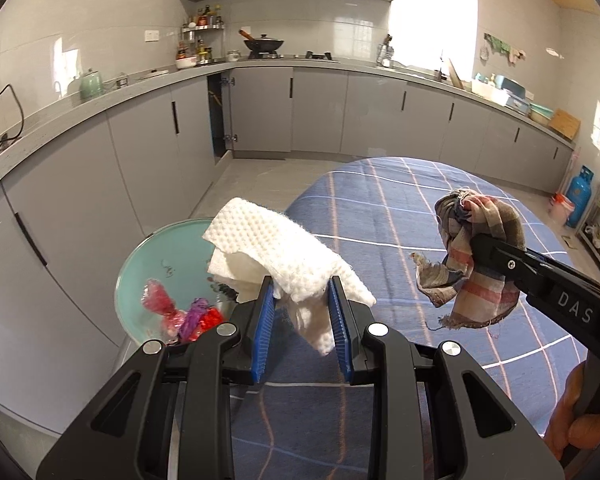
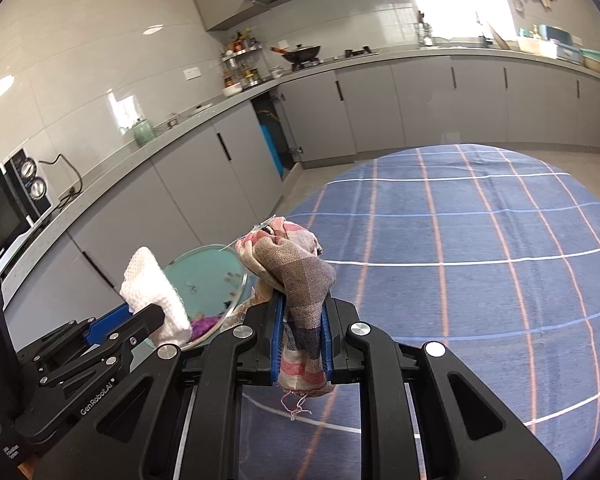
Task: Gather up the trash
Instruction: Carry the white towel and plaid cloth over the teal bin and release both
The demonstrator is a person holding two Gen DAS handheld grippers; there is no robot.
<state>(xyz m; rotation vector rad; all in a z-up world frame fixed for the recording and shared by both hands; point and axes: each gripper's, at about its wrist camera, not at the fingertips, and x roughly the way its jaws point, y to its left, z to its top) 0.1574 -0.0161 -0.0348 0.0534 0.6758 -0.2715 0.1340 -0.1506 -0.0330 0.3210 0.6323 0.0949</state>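
Between blue ribbed pads, crumpled dimpled tissue.

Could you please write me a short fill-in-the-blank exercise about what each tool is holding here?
1. The left tool grips a ____ cloth.
2. The right tool grips a ____ rag.
3. The bin beside the table is ____ in colour.

Missing words: white; plaid; teal

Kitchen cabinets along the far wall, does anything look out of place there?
Yes. One cabinet door below the stove corner stands open, exposing a dark interior, while all the other grey doors sit flush and closed.
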